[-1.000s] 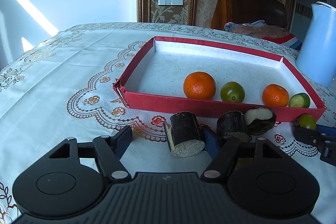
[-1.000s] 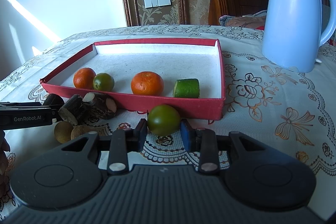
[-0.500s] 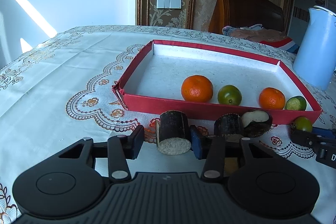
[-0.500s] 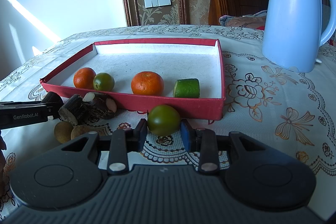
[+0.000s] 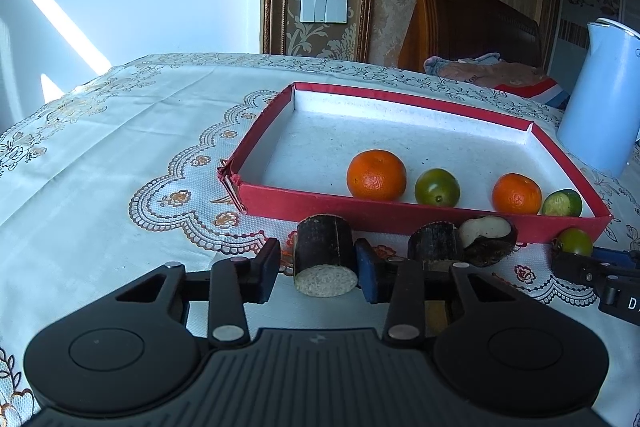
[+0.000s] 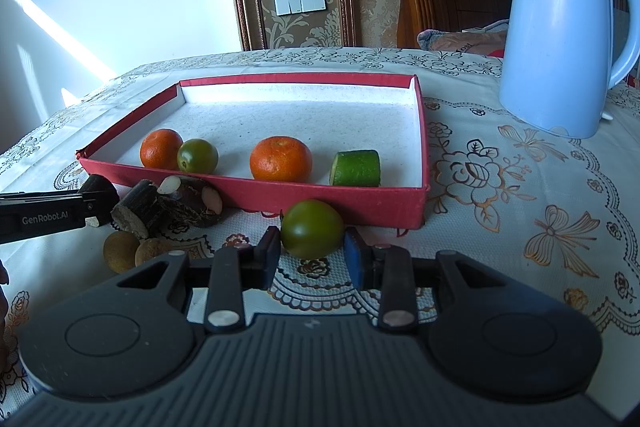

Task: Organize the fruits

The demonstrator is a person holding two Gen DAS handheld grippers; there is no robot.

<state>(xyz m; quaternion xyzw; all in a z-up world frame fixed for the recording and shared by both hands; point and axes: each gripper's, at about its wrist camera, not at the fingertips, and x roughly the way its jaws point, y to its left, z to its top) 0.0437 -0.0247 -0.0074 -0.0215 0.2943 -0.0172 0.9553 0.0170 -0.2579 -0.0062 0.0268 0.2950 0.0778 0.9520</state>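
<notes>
Fruits are split between tray and cloth, so take the left wrist view first. The left gripper straddles a dark sugarcane piece standing on the tablecloth just near of the red tray. Its jaws are closing: the right pad looks up against the bark, the left pad a sliver short, so no firm hold yet. Inside the tray, along the near wall, sit an orange mandarin, a green tangerine, a second mandarin and a green cucumber chunk. Another cane piece and a taro chunk wait right of the gripper.

Over to the right wrist view: the right gripper is nearly closed with a green tangerine between its pads, both touching its sides, the fruit resting on the cloth just near of the tray's front wall. Two longans lie far left, and a blue kettle stands far right.

Judging the step: finish the squeeze square on the cane's round sides, gently, since bark is slick; lift straight up to clear the wall before moving over the tray, and set it down in open floor left of the mandarin
</notes>
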